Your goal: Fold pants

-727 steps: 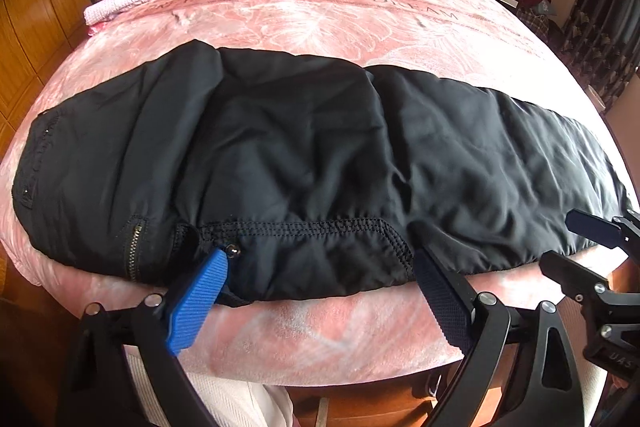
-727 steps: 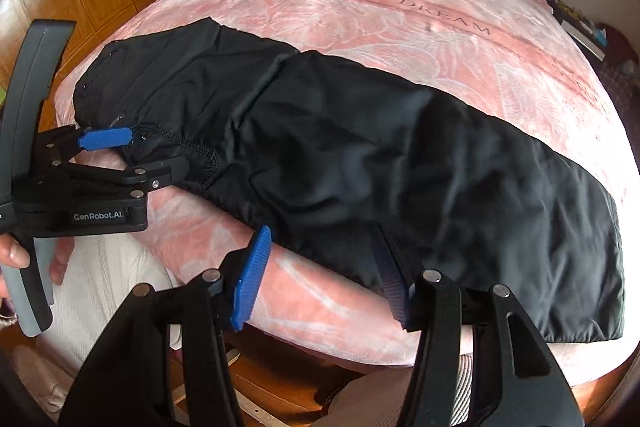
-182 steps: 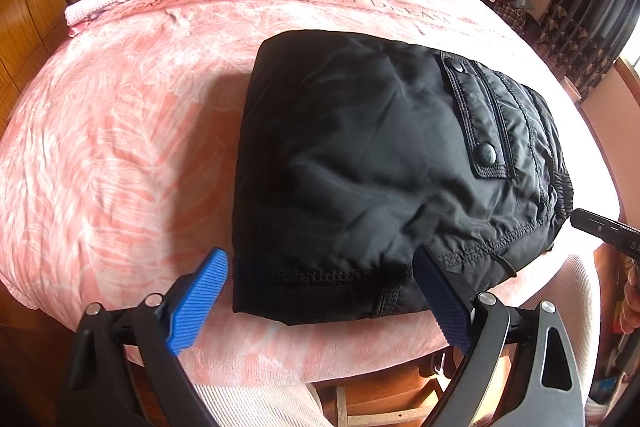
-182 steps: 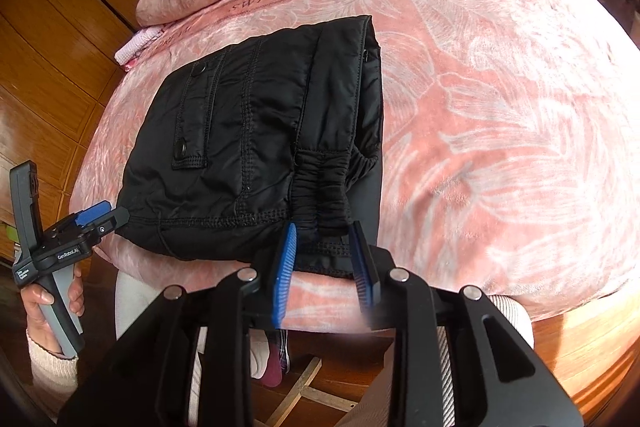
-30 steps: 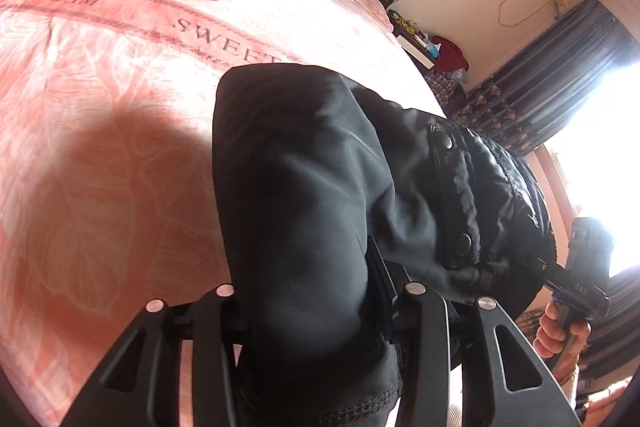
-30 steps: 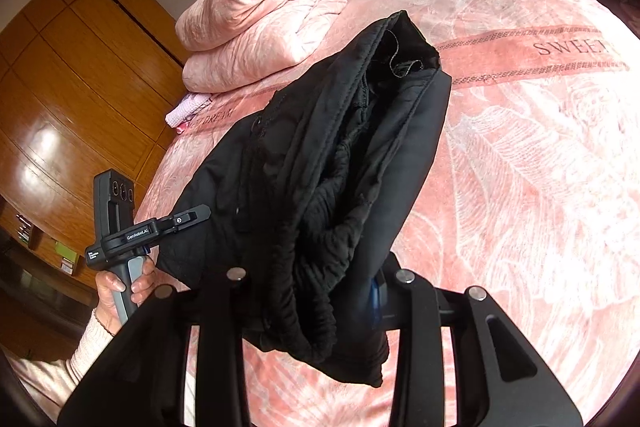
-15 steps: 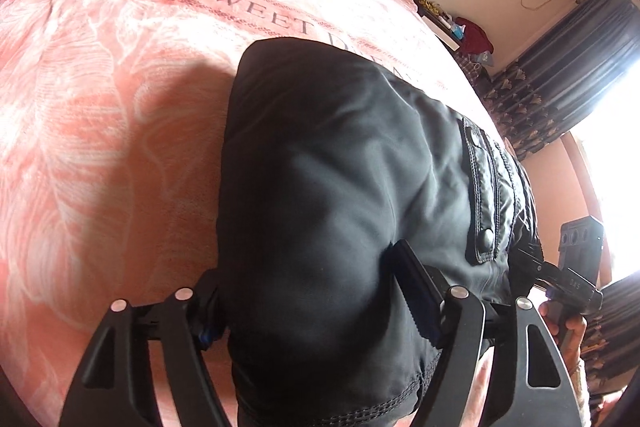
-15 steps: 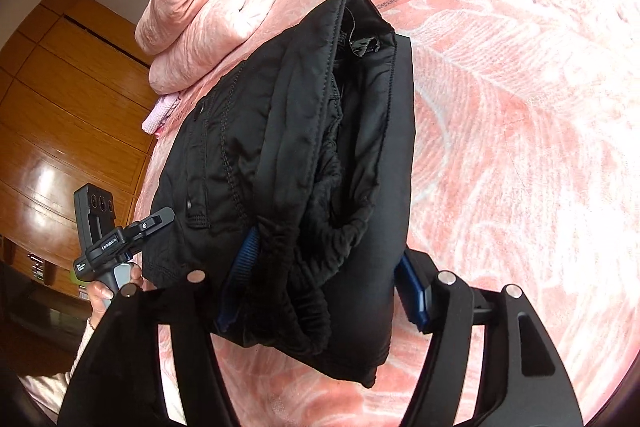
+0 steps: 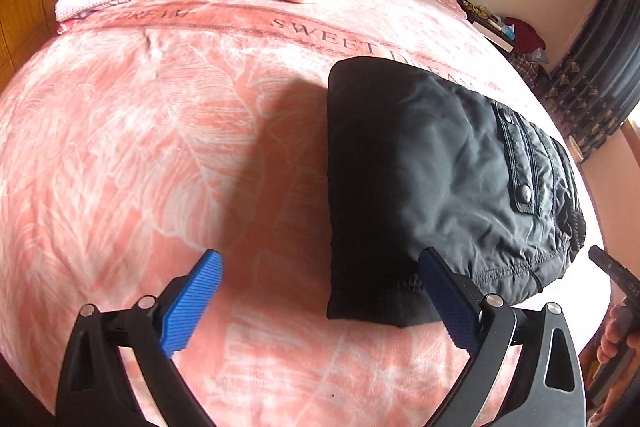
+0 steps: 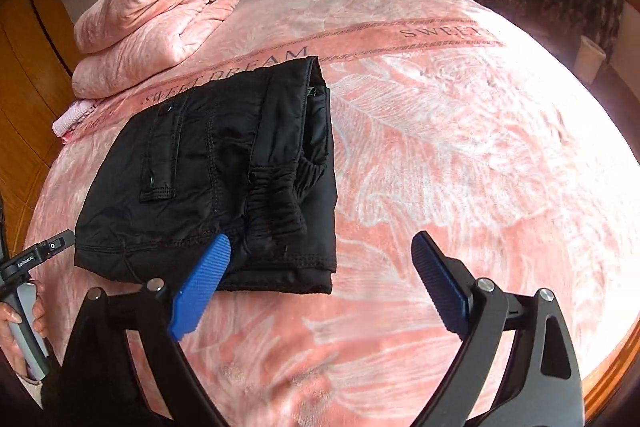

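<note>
Released: both the left gripper (image 9: pixel 316 303) and right gripper (image 10: pixel 320 283) have just spread their fingers wide, empty, leaving the folded black padded pants (image 10: pixel 224 179) lying near the pink bed's (image 10: pixel 460 147) edge, seemingly finished.

The folded black padded pants (image 10: pixel 224 179) lie flat on the pink leaf-patterned bed (image 10: pixel 460 147), near its front edge. Behind them, toward the headboard, a bundled pink plush quilt (image 10: pixel 160 23) sits on the bed, with a small pink knitted cloth (image 10: pixel 72 117) beside its near end. The left gripper (image 9: pixel 320 301) hovers left of the pants' near corner, the right gripper (image 10: pixel 320 281) at their opposite near corner.
</note>
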Demonstrator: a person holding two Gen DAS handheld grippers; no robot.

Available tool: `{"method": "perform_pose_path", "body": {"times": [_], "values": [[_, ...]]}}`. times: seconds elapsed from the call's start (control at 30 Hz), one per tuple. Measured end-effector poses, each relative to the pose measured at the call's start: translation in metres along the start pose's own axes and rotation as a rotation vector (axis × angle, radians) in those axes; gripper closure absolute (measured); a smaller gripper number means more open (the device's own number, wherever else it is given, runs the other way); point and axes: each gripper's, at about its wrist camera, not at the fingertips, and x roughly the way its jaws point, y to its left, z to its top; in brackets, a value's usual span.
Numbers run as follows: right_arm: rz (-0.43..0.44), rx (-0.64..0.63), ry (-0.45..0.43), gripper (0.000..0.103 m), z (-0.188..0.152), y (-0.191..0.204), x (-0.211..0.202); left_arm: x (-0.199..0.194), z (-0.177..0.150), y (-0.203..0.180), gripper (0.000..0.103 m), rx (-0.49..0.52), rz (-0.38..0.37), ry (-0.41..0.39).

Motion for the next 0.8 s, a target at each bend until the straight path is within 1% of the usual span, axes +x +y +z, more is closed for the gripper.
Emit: {"method": "perform_pose_path", "body": {"times": [0.07, 0.1, 0.13, 0.23, 0.3, 0.4, 0.47, 0.6, 0.8], "values": [[-0.008, -0.009, -0.018, 0.01, -0.007, 0.014, -0.01, -0.008, -0.007, -0.008, 0.004, 0.037, 0.032, 0.009], [-0.012, -0.012, -0.019, 0.007, -0.011, 0.02, -0.013, -0.012, -0.011, -0.013, 0.004, 0.053, 0.051, 0.01], [-0.016, -0.02, -0.019, 0.006, -0.015, 0.027, -0.016, -0.017, -0.014, -0.018, 0.004, 0.072, 0.063, 0.007], [-0.039, -0.058, -0.026, 0.005, -0.02, 0.052, -0.022, -0.033, -0.021, -0.029, 0.004, 0.107, 0.069, -0.01], [-0.048, -0.077, -0.029, 0.005, -0.024, 0.063, -0.028, -0.045, -0.025, -0.034, 0.004, 0.107, 0.069, -0.025], [-0.039, -0.072, -0.041, 0.004, -0.026, 0.073, -0.039, -0.061, -0.027, -0.037, 0.004, 0.094, 0.077, -0.057], [-0.04, -0.063, -0.051, 0.004, -0.028, 0.075, -0.048, -0.074, -0.027, -0.037, 0.004, 0.078, 0.085, -0.081], [-0.071, -0.067, -0.072, 0.004, -0.028, 0.081, -0.065, -0.101, -0.026, -0.04, 0.004, 0.059, 0.093, -0.135], [-0.094, -0.057, -0.101, 0.003, -0.026, 0.085, -0.082, -0.135, -0.025, -0.047, 0.004, 0.059, 0.12, -0.206]]}}
